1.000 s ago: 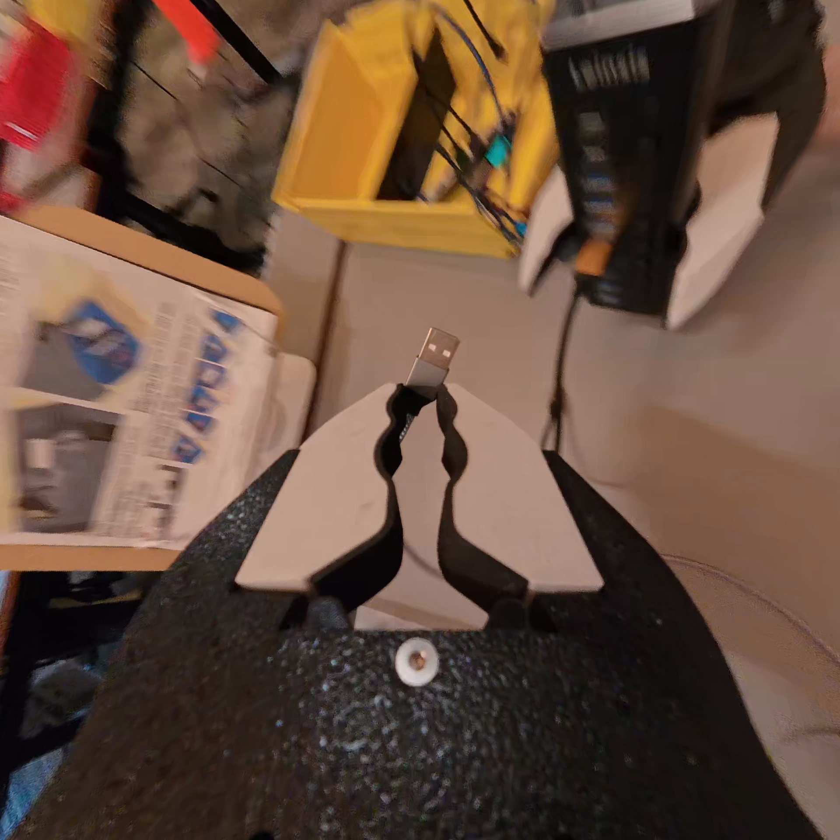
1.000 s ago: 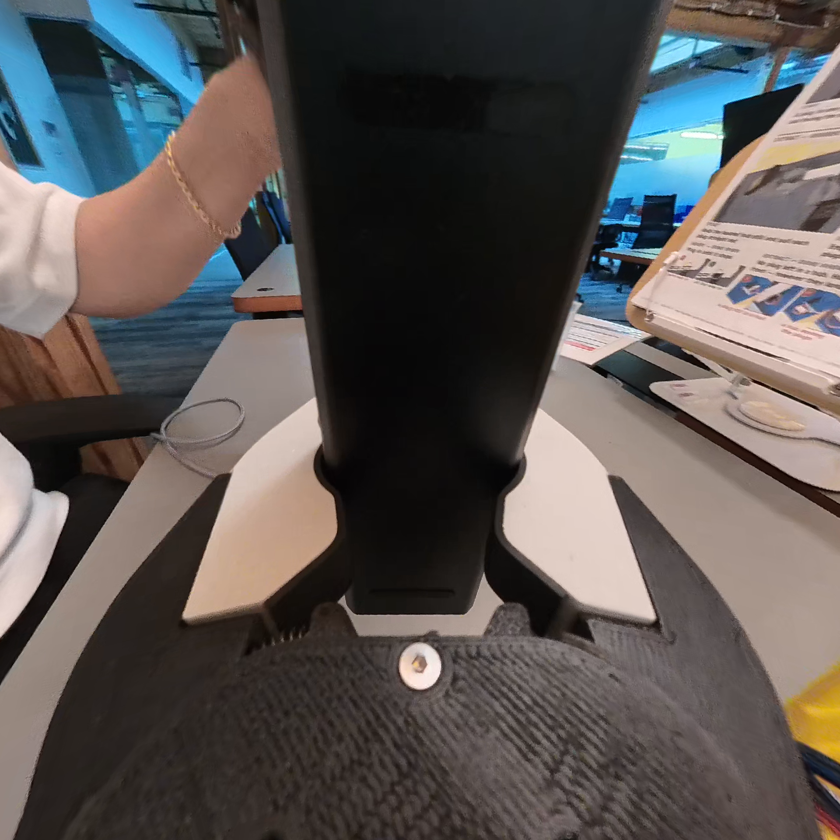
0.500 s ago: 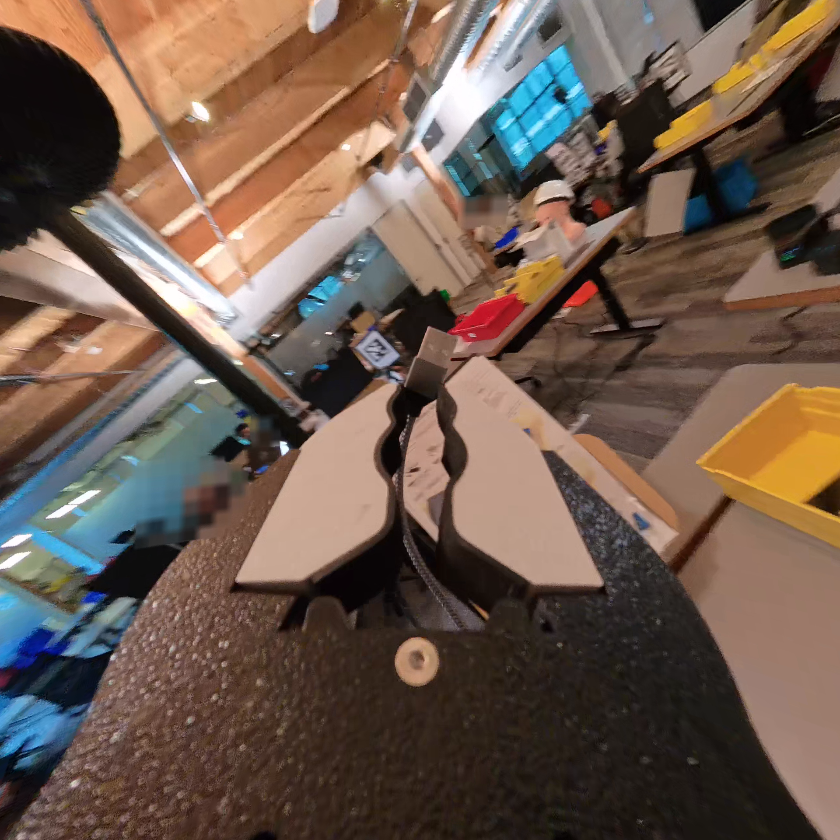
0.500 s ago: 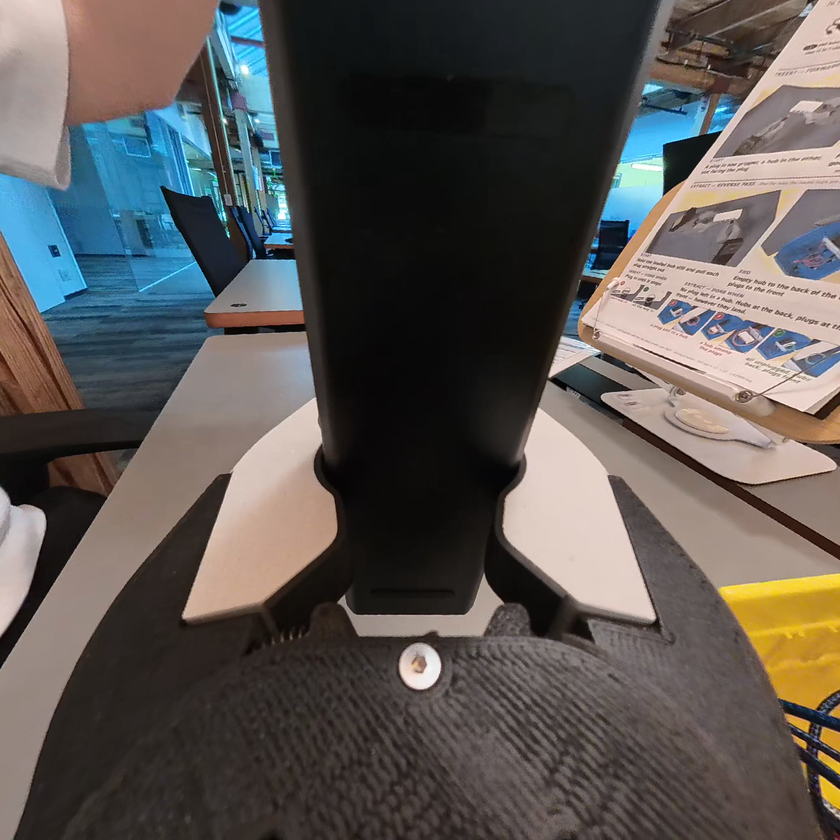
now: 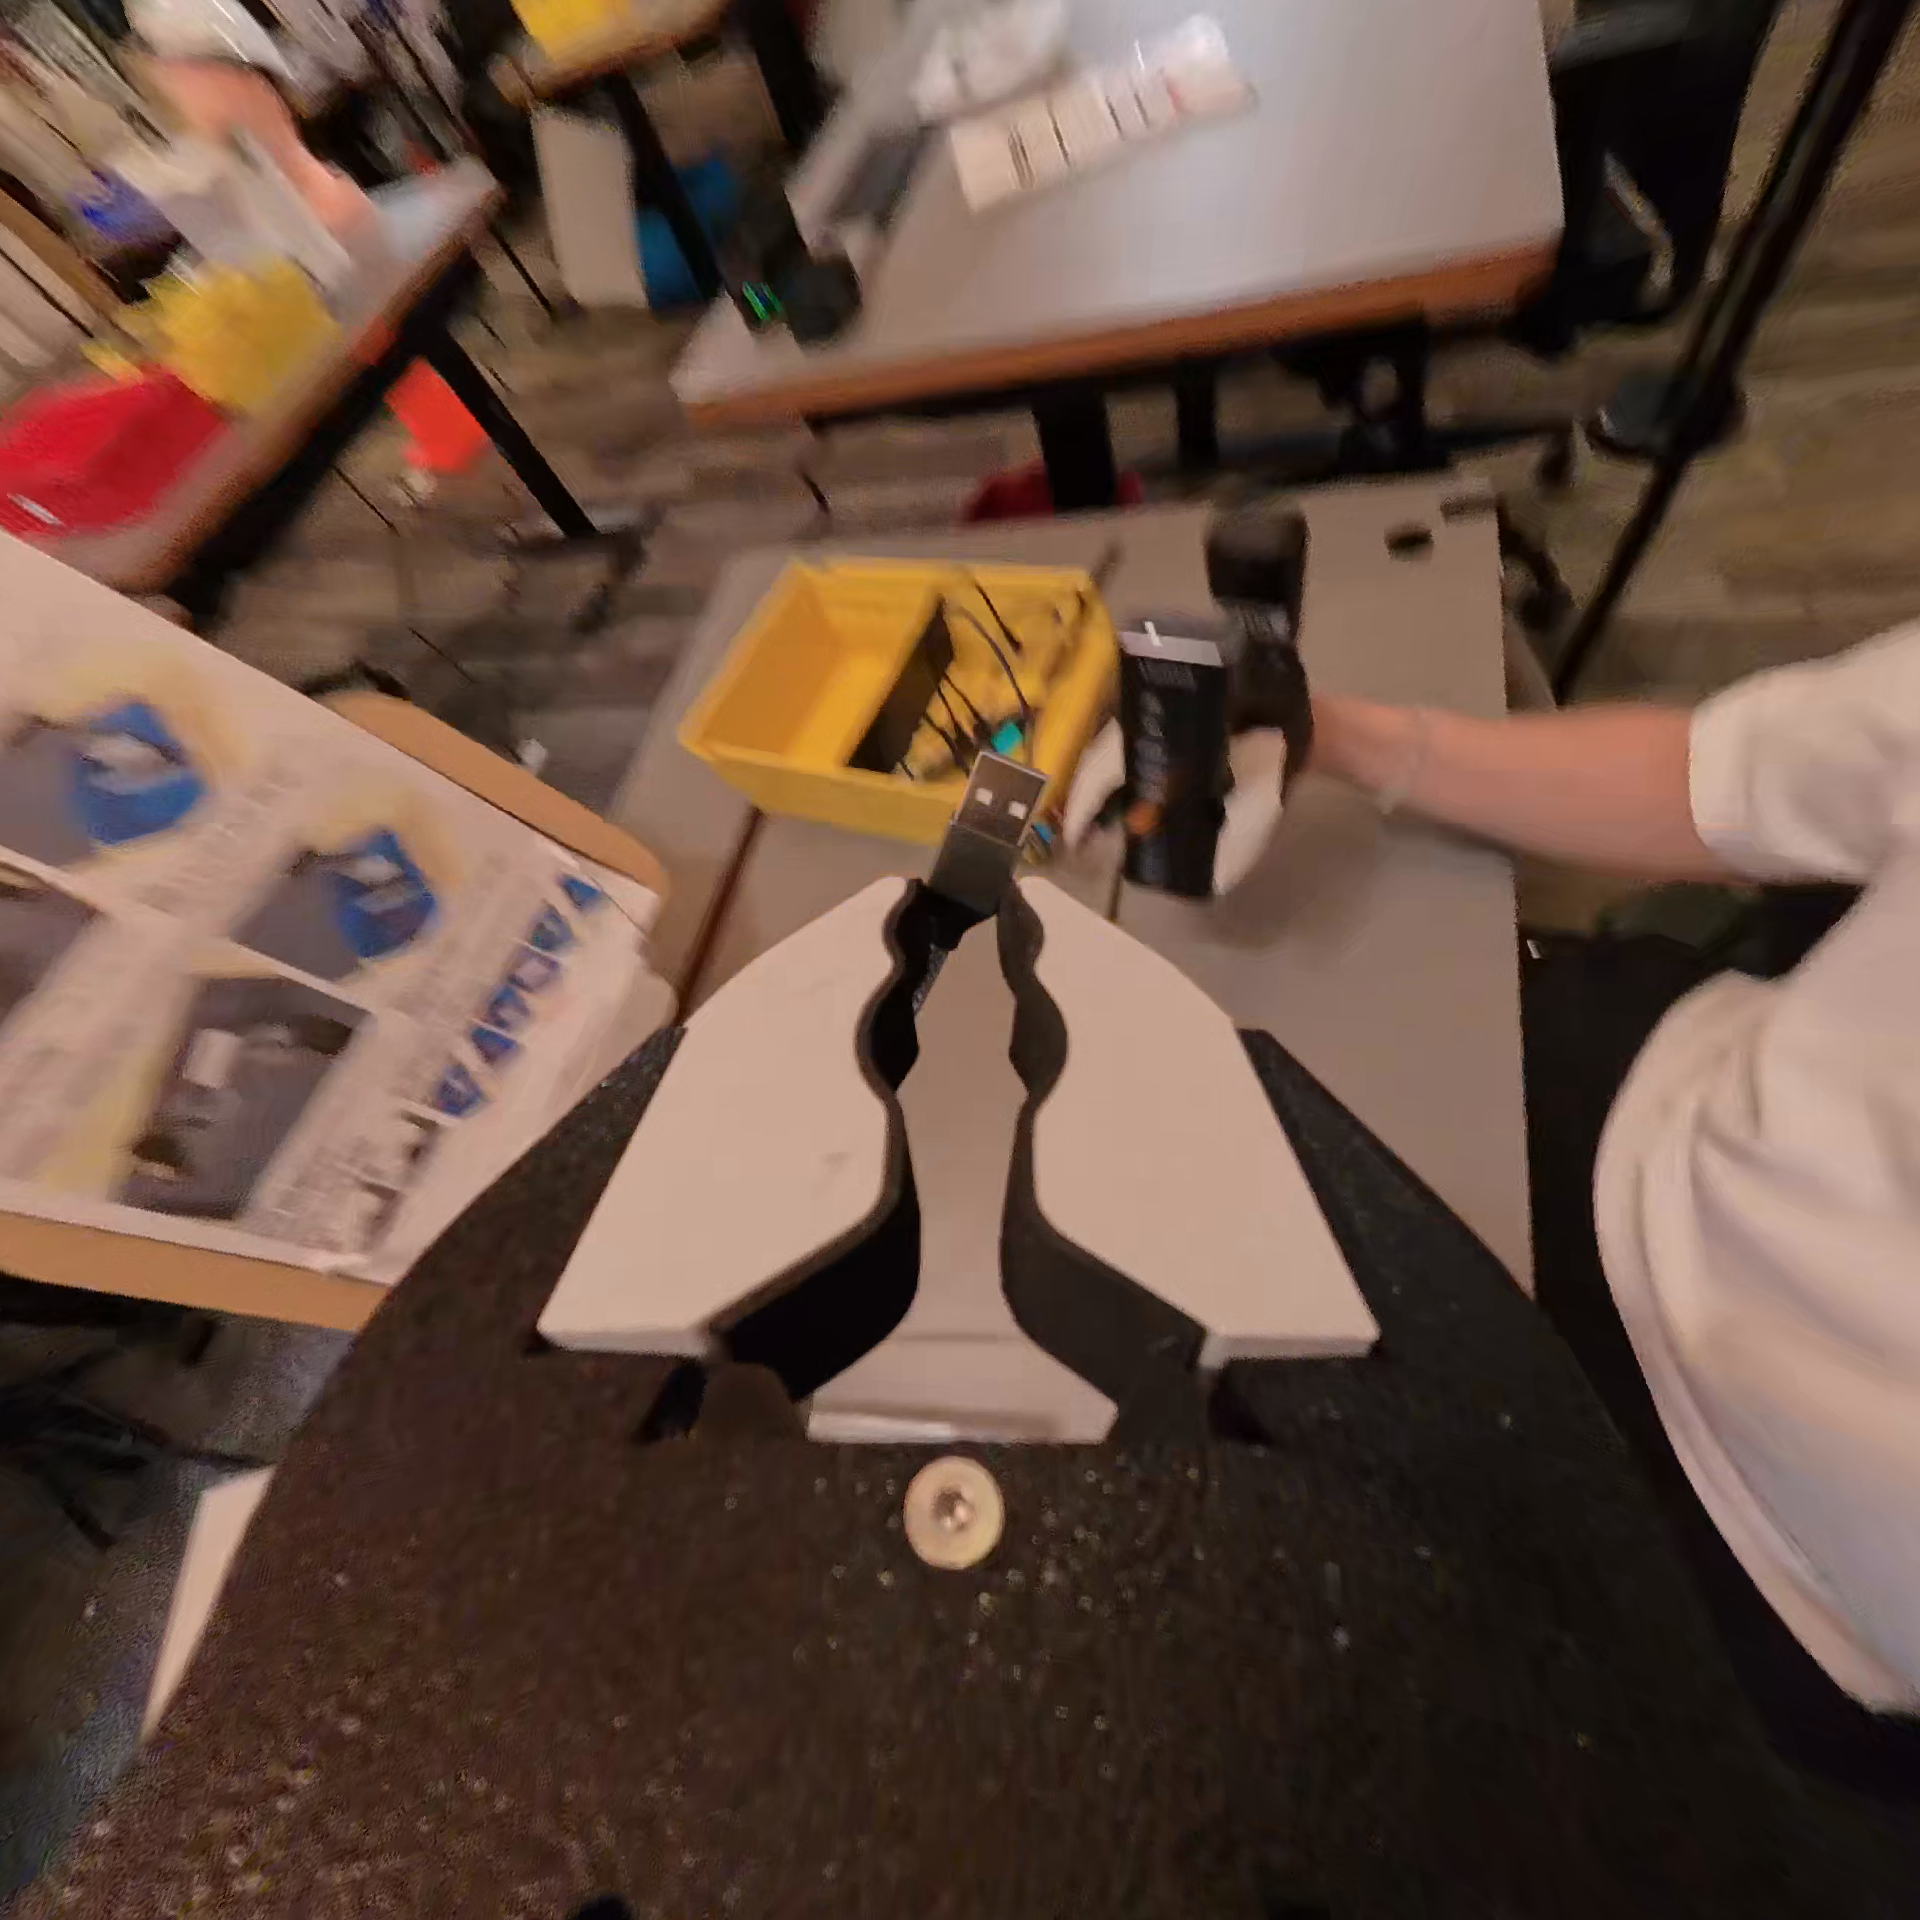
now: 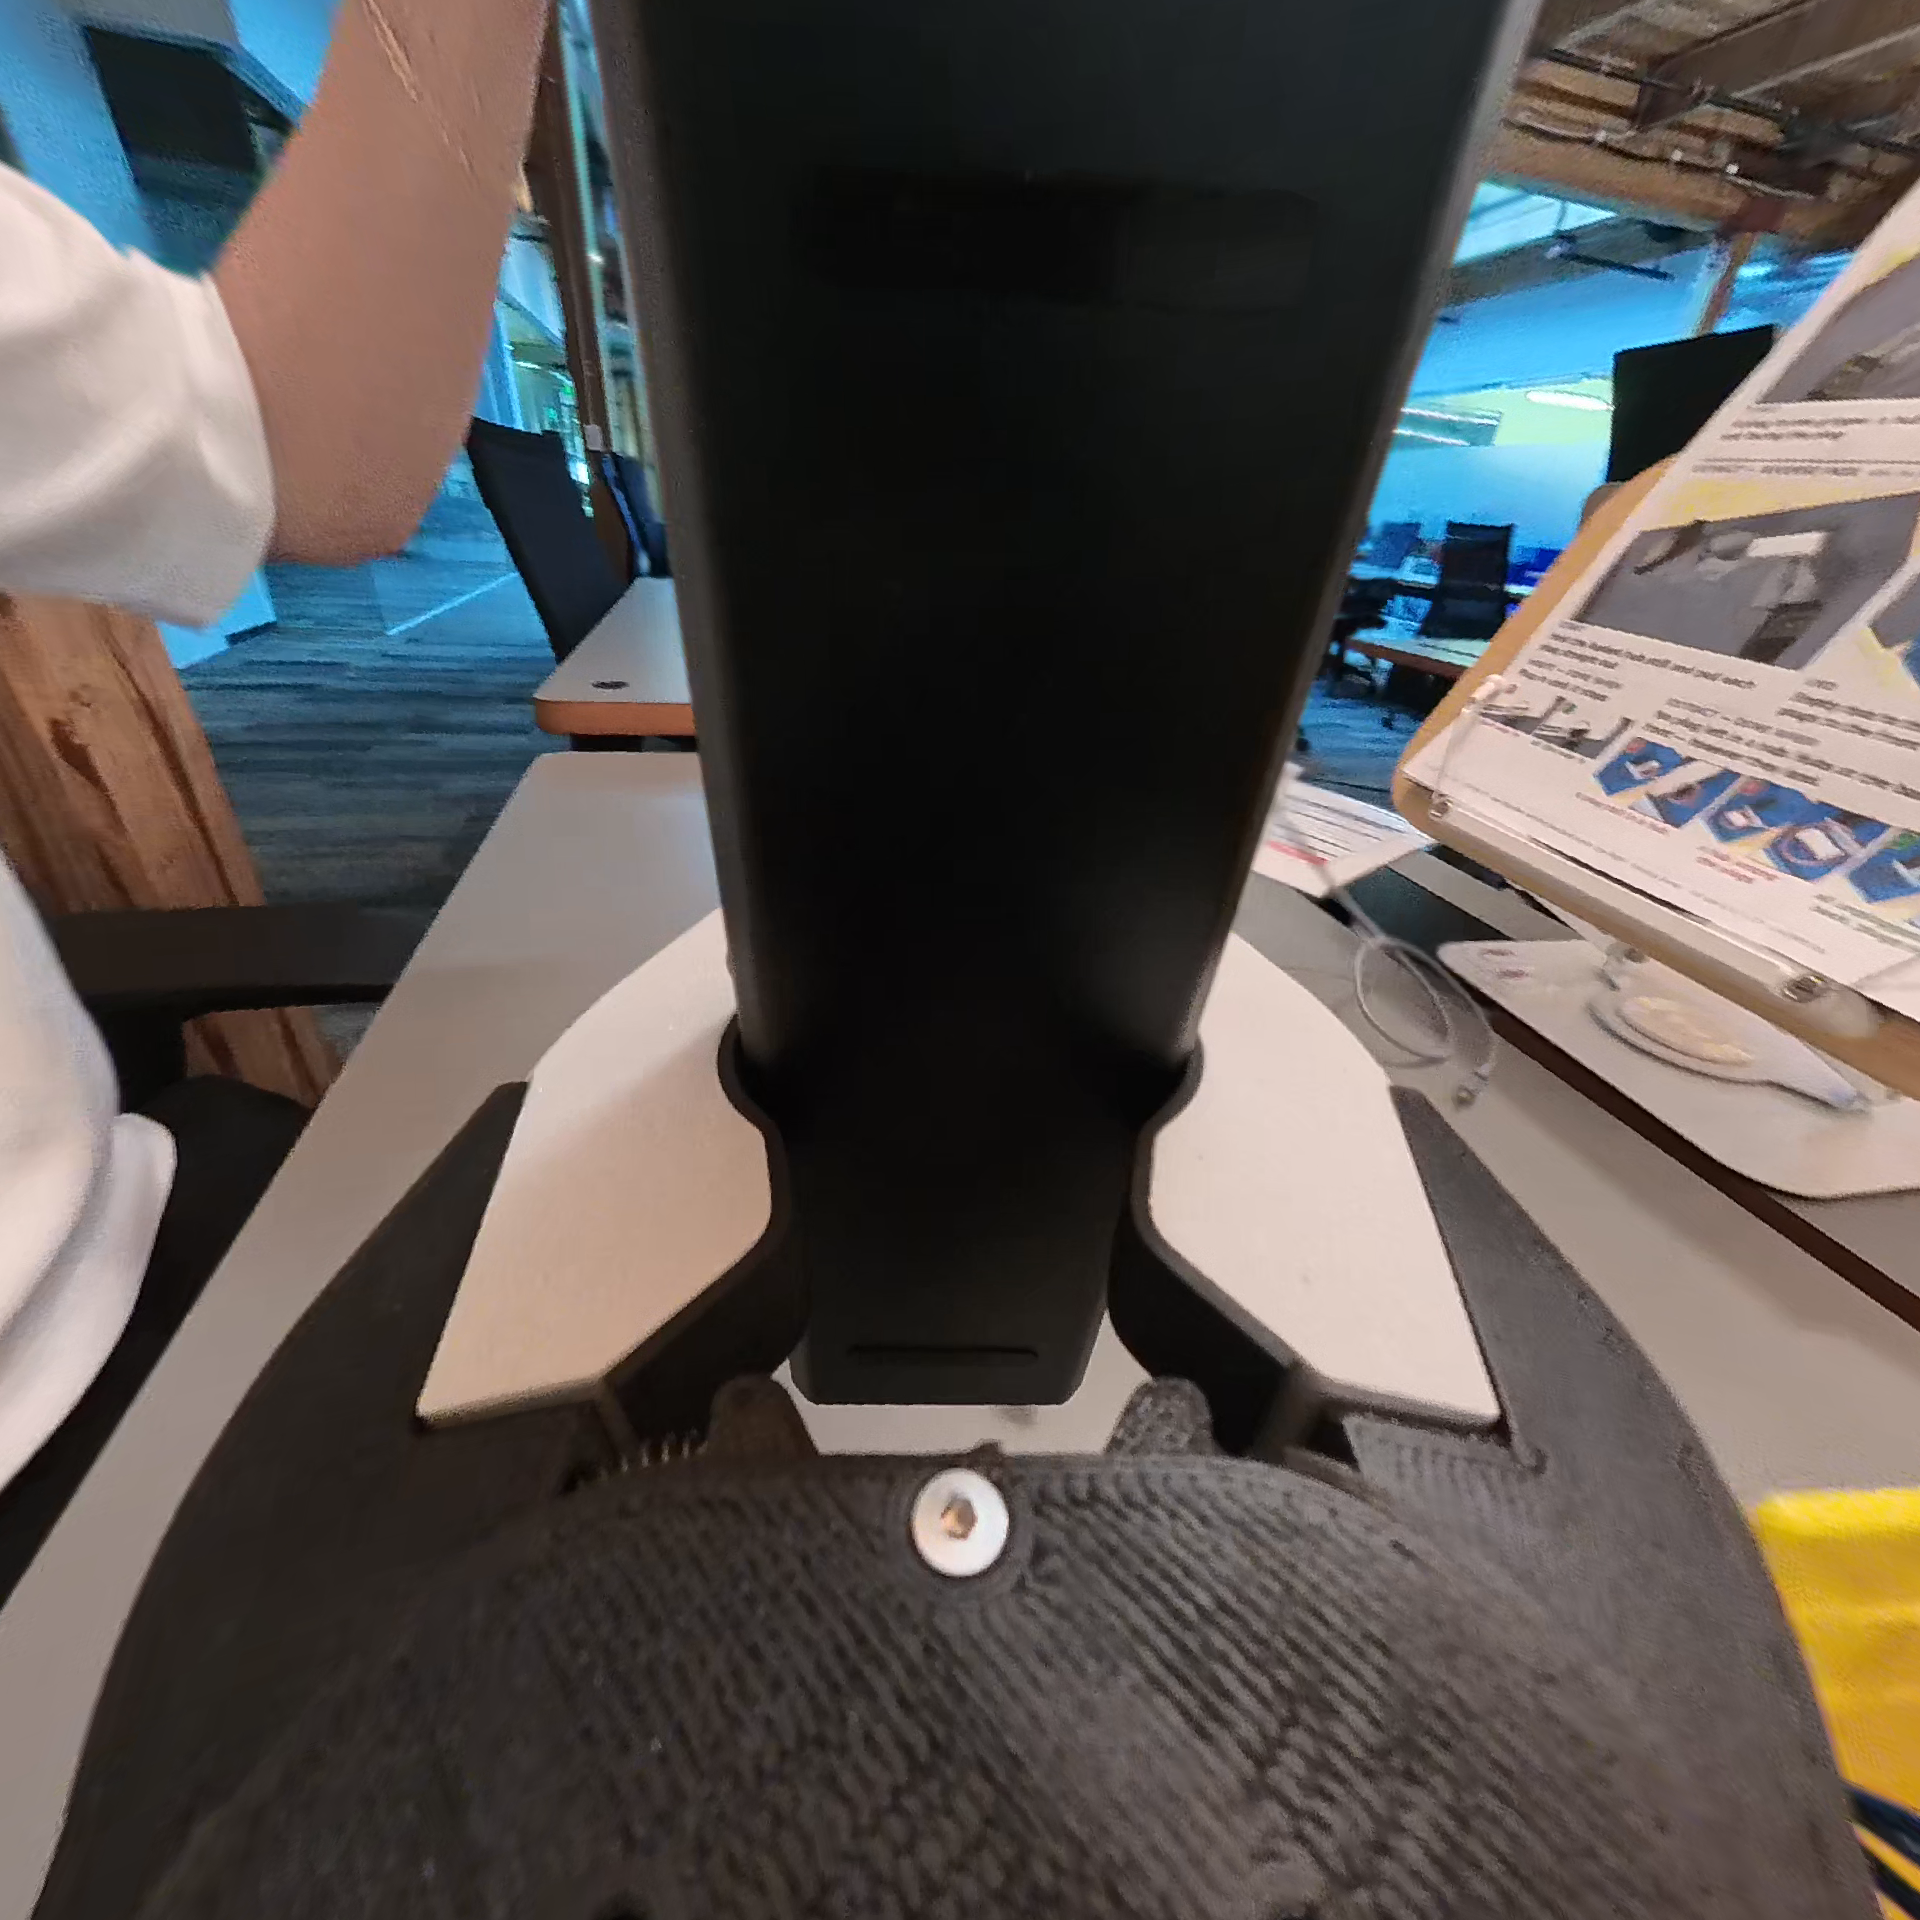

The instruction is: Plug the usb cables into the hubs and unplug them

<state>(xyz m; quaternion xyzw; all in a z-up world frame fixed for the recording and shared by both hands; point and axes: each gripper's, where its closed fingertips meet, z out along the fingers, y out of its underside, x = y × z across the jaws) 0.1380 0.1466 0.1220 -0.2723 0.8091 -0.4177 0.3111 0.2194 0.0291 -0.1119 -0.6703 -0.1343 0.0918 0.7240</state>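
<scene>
Plug (image 5: 987, 831) and hub (image 6: 987, 644) are each held in a separate gripper, well apart. The left gripper (image 5: 961, 914) has its jaws nearly closed, pinching the grey metal USB connector by its rear sleeve so the open shell sticks out past the fingertips, tilted up to the right; its cable runs down between the jaws. The right gripper (image 6: 961, 1081) is spread about halfway and clamped on the flanks of the black hub, which stands tall in its grasp. In the left wrist view that hub (image 5: 1169, 769) appears at the far right, upright over the grey table (image 5: 1371, 935), just beside a yellow bin (image 5: 790, 707) of cables.

The plug looks light and rigid, but small, so it could pivot in the pinch if pushed off-axis; holding the sleeve close behind the shell seems right. The braided cable is limp and gives no help. The hub's smooth plastic sides look slippery and its height gives leverage, so a low, firm grip is likely needed against insertion force. An instruction board (image 5: 260, 987) stands at the left.
</scene>
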